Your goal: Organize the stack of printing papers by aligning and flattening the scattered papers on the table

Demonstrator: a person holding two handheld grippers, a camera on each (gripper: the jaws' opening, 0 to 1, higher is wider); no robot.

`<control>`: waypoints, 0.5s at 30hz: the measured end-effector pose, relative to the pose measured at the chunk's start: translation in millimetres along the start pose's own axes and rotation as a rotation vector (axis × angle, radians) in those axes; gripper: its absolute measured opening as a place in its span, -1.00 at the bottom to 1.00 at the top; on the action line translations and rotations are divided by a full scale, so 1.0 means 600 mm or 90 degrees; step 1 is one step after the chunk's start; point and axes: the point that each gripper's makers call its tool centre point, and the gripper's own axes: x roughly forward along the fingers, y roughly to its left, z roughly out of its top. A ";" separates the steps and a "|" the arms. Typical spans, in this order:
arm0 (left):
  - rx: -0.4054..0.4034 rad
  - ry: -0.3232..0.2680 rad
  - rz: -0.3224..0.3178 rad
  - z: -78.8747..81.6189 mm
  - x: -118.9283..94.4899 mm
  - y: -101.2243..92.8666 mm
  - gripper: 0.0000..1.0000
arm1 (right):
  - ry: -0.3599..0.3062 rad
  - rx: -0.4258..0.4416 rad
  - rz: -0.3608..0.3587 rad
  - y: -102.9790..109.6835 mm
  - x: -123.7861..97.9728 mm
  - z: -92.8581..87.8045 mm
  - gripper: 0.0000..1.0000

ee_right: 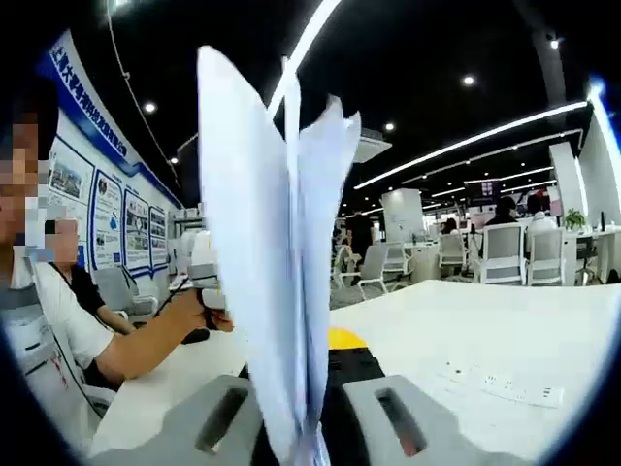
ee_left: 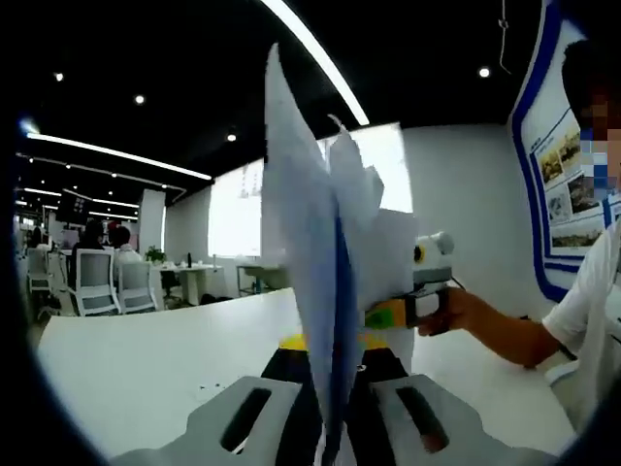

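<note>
Upright between my closed left gripper [ee_left: 335,427] and right gripper [ee_right: 310,427], both clamping them, the white papers [ee_left: 325,252] fan apart above the white table [ee_left: 155,359] in an office.

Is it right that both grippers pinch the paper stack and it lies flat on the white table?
Not flat. The paper stack stands on edge, rising between the jaws of the left gripper in the left gripper view, and likewise in the right gripper. Both do pinch it, over the white table.
</note>
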 end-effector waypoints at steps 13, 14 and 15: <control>0.000 0.029 0.009 -0.045 0.009 0.020 -0.40 | 0.059 0.017 -0.082 -0.050 0.001 -0.048 0.07; -0.002 0.027 0.009 -0.045 0.010 0.019 -0.39 | 0.056 0.016 -0.093 -0.050 0.002 -0.045 0.24; -0.001 0.024 0.007 -0.046 0.014 0.015 -0.38 | 0.058 0.015 -0.102 -0.051 0.003 -0.045 0.34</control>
